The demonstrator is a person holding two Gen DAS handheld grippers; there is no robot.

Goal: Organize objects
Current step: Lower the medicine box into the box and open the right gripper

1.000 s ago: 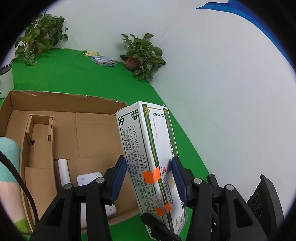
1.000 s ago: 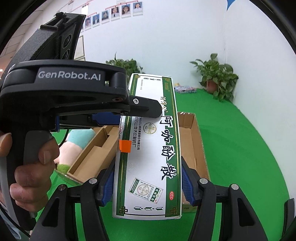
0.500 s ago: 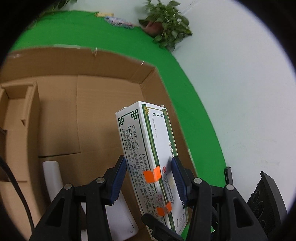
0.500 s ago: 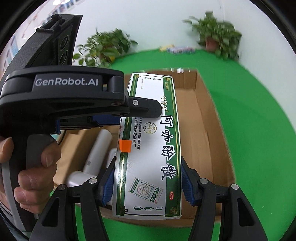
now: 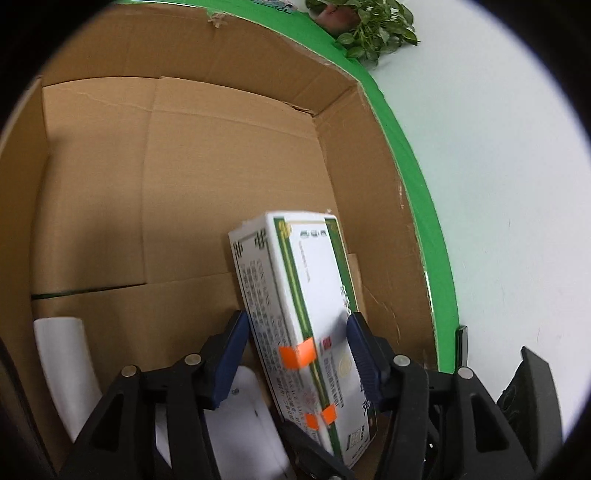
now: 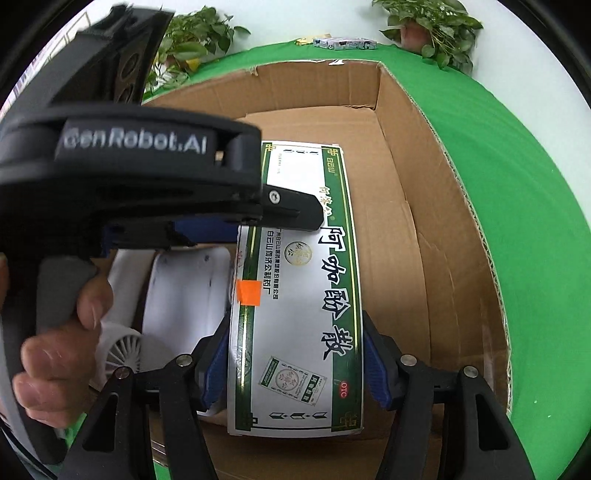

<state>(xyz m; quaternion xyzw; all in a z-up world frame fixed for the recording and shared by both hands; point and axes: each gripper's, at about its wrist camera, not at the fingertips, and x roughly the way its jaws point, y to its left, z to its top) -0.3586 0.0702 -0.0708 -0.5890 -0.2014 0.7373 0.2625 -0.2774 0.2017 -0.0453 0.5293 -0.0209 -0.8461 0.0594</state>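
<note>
1. Left wrist view. The left claw [image 5: 295, 332] points down into an open cardboard box [image 5: 221, 166]. Between its blue pads stands the white-and-green medicine carton [image 5: 295, 314], tilted, its far end toward 12 o'clock and low inside the box near the wall at 3 o'clock.
   - The jaws have just been opening and stand about half apart. One pad lies against the carton's printed face and the other just beside its side panel. Whether they still press cannot be told.
   - Orange tape tabs [image 5: 297, 356] mark the carton's edge.
   - A white cylinder [image 5: 62, 354] lies at 8 o'clock and a white housing [image 5: 247, 417] at 6 o'clock, both on the box floor.
   - A green counter [image 5: 424, 240] borders the box at 3 o'clock, with a potted plant [image 5: 369, 29] at 1 o'clock.

2. Right wrist view. The right claw [image 6: 295, 354] grips the same carton [image 6: 306, 295] across its width, one pad on each long edge, jaws about half open.
   - The carton lies face up above the box floor, beside the wall [image 6: 443, 258] at 3 o'clock.
   - A hand [image 6: 55, 354] at 8 o'clock holds the left claw [image 6: 266, 218], which straddles the carton's thickness from 9 o'clock.
   - A white fan unit [image 6: 184, 302] lies just beside the carton at 8 o'clock.
</note>
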